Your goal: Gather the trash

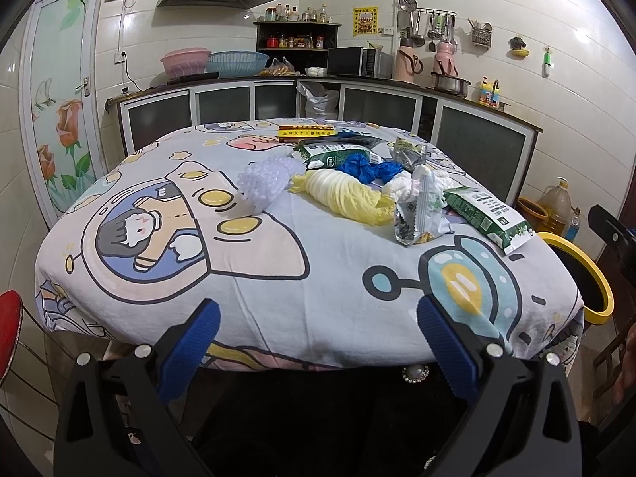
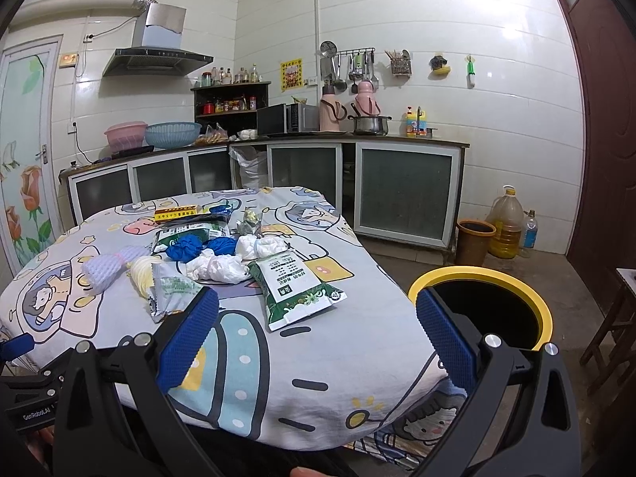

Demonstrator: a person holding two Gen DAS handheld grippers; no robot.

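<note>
Both hand-held grippers gape wide, holding nothing. The green snack bag (image 2: 296,292) lies on the worktop (image 2: 357,357) just ahead and between the fingers of the right hand-held gripper (image 2: 318,334), its long axis running away and slightly left. The yellow-rimmed bin (image 2: 544,314) sits just beside it, to the right. The left hand-held gripper (image 1: 318,334) is farther, with the bag ahead-right.

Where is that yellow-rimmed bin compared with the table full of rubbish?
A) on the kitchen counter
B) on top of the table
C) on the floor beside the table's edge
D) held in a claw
C: the yellow-rimmed bin stands low beside the cloth-covered table, its dark opening facing up, touched by neither claw.
</note>
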